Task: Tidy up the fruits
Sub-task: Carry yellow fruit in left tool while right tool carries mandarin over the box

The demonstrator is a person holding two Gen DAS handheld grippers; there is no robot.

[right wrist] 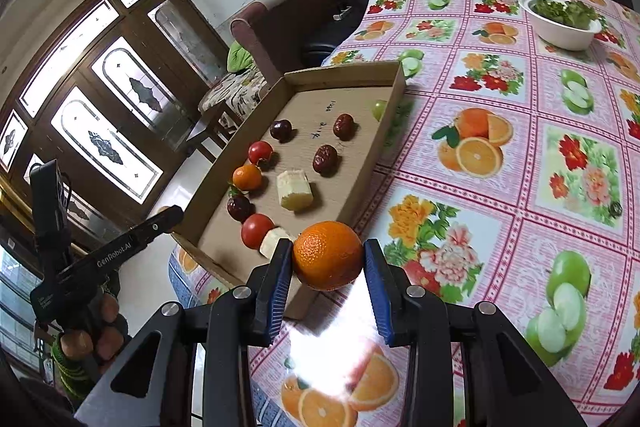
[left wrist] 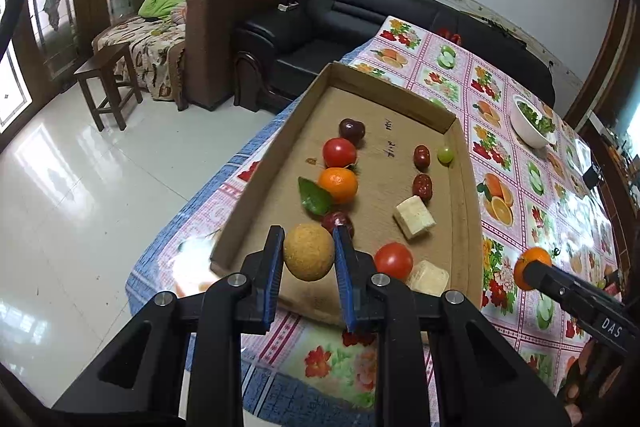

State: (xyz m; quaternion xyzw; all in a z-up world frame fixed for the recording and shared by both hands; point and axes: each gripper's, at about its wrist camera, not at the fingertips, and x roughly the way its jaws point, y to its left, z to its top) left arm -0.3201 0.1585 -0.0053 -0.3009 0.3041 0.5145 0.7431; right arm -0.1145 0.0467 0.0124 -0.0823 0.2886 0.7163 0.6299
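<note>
Most fruit already sits lined up in the cardboard tray [left wrist: 464,187], so you seem close to done. Your left gripper [left wrist: 308,259] is clamped on a tan round fruit [left wrist: 309,257] above the tray's near end, and your right gripper [right wrist: 327,259] pinches an orange [right wrist: 327,255] just outside its near corner; both remain to place.

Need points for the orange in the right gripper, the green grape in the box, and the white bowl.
orange [right wrist: 327,255]: right wrist view, middle of its peel, between the fingers.
green grape [left wrist: 445,154]: left wrist view, centre of the grape, by the box's right wall.
white bowl [right wrist: 560,35]: right wrist view, bare outer wall below the greens.
</note>
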